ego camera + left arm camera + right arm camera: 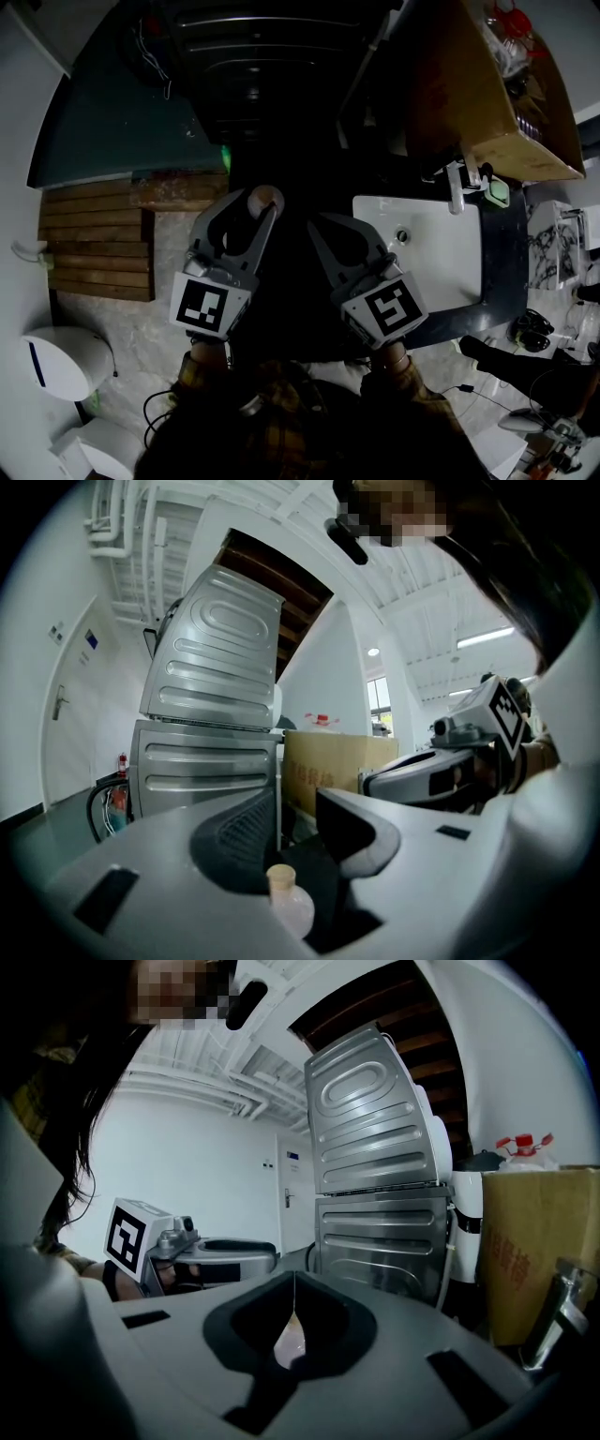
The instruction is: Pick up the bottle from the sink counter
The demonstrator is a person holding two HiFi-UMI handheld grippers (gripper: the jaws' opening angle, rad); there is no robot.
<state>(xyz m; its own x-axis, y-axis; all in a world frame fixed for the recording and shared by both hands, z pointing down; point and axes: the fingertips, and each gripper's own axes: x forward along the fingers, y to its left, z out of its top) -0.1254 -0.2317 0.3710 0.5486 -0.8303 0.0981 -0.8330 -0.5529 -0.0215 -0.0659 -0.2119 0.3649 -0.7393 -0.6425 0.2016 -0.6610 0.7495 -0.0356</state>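
Observation:
A small round clear bottle (289, 904) with a tan cap stands upright low between the fingers of my left gripper (295, 822). The jaws stand apart, and a dark gap shows between the bottle and the right-hand finger. In the head view the bottle's cap (265, 198) shows at the tips of the left gripper (262, 208), held in the air to the left of the sink. My right gripper (322, 225) hovers beside it with its jaws pressed together and nothing between them (293, 1283).
A white sink basin (441, 253) with a faucet (457, 187) sits in a dark counter (506, 281) to the right. A cardboard box (487, 84) stands behind it. Stacked metal appliances (211, 714) are ahead. Wooden slats (94, 244) lie on the floor at left.

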